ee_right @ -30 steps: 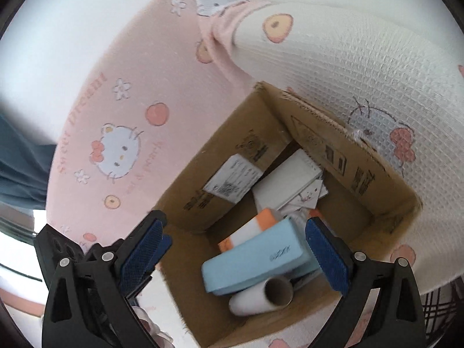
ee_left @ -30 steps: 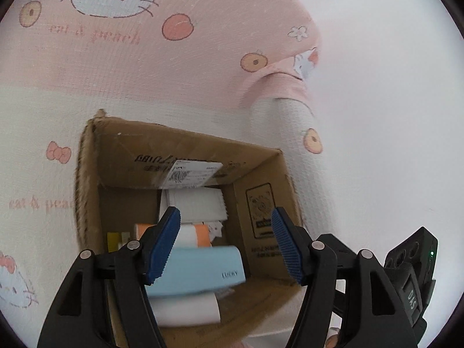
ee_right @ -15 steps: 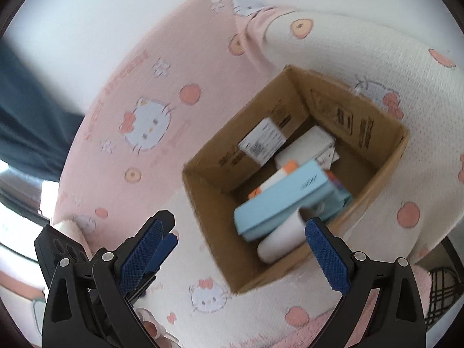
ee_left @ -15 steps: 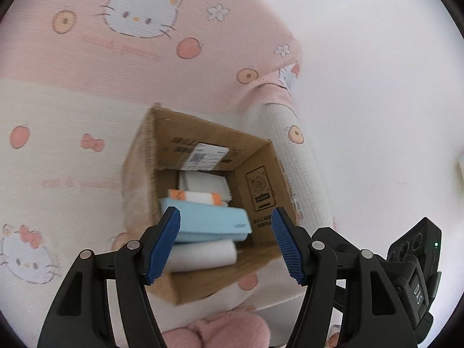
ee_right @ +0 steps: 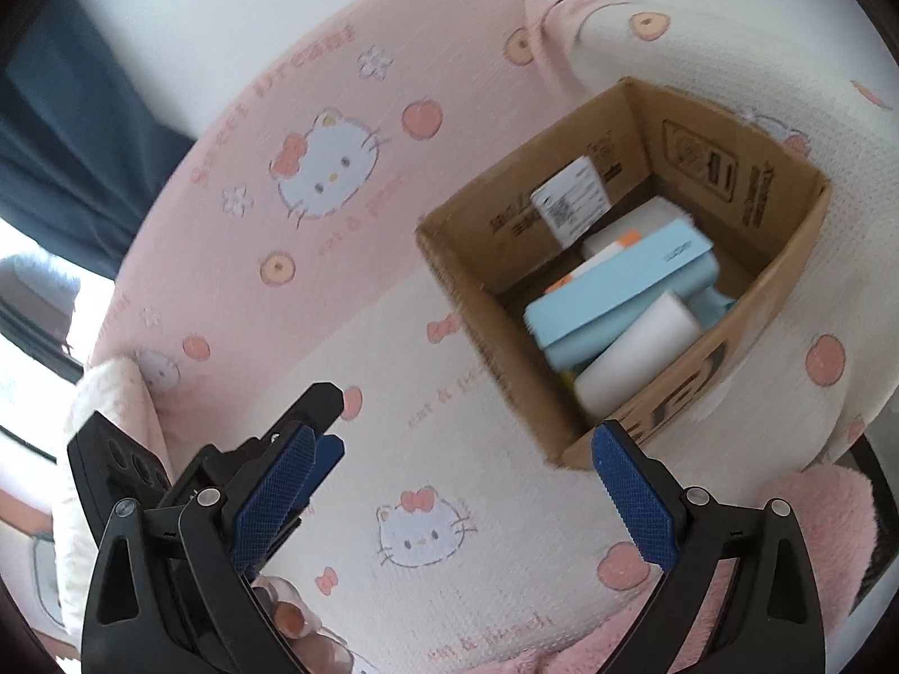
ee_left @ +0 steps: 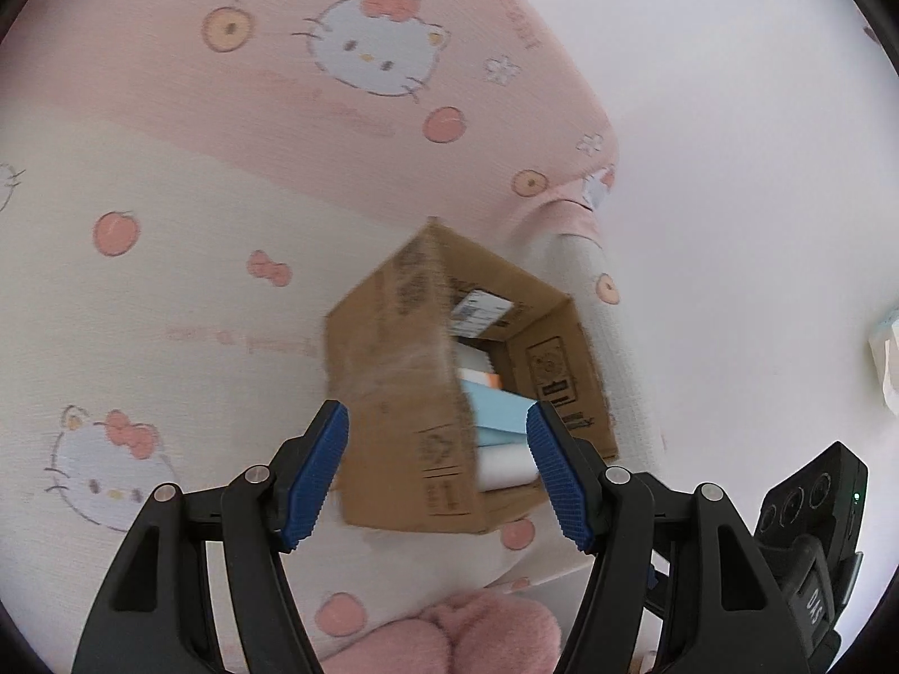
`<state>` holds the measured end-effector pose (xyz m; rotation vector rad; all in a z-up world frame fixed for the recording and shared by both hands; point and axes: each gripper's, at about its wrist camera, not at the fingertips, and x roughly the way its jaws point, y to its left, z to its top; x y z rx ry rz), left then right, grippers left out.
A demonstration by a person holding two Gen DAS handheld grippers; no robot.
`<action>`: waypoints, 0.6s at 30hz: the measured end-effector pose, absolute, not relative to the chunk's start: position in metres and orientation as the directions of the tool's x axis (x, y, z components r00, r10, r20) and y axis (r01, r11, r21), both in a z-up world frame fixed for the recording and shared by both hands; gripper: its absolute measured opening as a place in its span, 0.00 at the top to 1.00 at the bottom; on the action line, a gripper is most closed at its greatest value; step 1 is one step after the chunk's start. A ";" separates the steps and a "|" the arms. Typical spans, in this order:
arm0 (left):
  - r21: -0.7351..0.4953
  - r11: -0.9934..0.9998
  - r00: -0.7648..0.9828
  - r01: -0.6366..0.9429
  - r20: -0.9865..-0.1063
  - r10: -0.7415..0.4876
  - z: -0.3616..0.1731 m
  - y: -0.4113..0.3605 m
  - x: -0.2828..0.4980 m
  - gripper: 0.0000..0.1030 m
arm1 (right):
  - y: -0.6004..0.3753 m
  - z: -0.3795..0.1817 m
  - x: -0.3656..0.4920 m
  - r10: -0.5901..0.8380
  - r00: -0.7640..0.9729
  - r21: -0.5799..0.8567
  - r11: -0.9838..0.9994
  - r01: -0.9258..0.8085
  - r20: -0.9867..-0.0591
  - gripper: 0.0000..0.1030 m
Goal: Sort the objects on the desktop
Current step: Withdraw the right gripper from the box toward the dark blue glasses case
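Farther back from "eat & peach" blanket (ee_right: 337,180) and cardboard box (ee_right: 747,180), both jaws wide, empty.

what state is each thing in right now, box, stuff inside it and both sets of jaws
brown cardboard box: upright, top open, on the patterned cover
light blue rectangular case: inside box, lying tilted on top
white paper roll: inside box, on its side
left gripper: jaws open, empty
right gripper: jaws open, empty
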<state>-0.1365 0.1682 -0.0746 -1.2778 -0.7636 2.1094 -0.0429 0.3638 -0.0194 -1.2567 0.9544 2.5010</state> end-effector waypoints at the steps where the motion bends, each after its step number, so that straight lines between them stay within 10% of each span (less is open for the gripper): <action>1: -0.712 -0.685 -0.398 -0.154 -0.590 0.703 -0.079 0.159 -0.137 0.32 | 0.356 -0.024 -0.045 -0.120 -0.617 0.456 -0.783 -0.423 -0.777 0.04; 18: -0.688 -0.722 -0.488 0.069 -0.655 0.577 -0.157 -0.012 -0.146 0.32 | 0.223 -0.085 -0.117 -0.219 -0.480 0.371 -0.895 -0.248 -0.849 0.04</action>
